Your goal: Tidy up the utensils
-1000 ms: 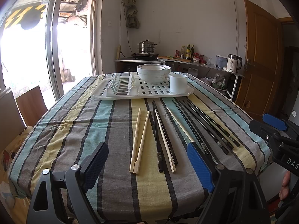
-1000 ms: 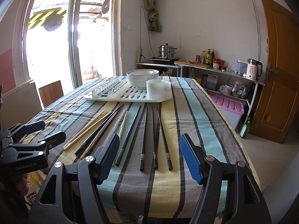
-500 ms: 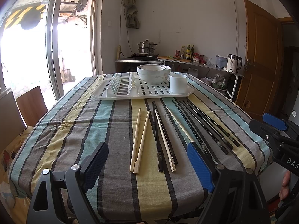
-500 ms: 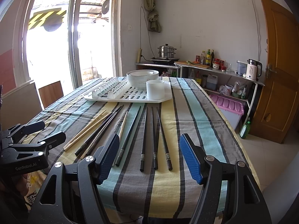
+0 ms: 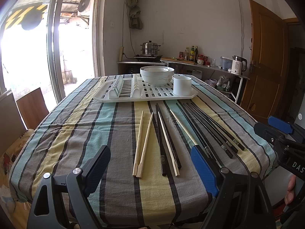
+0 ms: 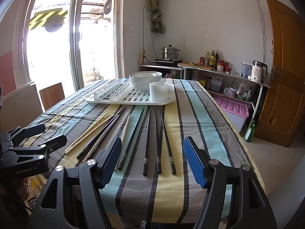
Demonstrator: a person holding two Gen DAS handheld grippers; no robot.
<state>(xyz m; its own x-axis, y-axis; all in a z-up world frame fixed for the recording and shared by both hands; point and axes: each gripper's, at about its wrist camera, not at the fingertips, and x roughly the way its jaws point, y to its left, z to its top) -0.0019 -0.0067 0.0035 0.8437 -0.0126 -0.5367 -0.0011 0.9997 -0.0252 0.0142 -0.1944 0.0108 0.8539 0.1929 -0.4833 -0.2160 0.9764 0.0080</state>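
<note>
Several chopsticks lie side by side on the striped tablecloth (image 5: 80,137), pointing toward a white drying rack (image 5: 144,93). Pale wooden chopsticks (image 5: 142,143) lie on the left, with one more among the dark ones. Black chopsticks (image 5: 209,129) fan out on the right; in the right wrist view the black chopsticks (image 6: 156,139) lie straight ahead. On the rack stand stacked white bowls (image 5: 157,75) and a white cup (image 5: 182,85). My left gripper (image 5: 152,168) is open above the near table edge. My right gripper (image 6: 153,161) is open too, nothing between its fingers.
A wooden chair back (image 5: 31,106) stands at the table's left side. Behind the table a counter (image 6: 219,70) carries a steamer pot, bottles and a kettle. A wooden door (image 6: 284,72) is on the right, with a purple bin (image 6: 234,110) and a green bottle (image 6: 249,131) near it.
</note>
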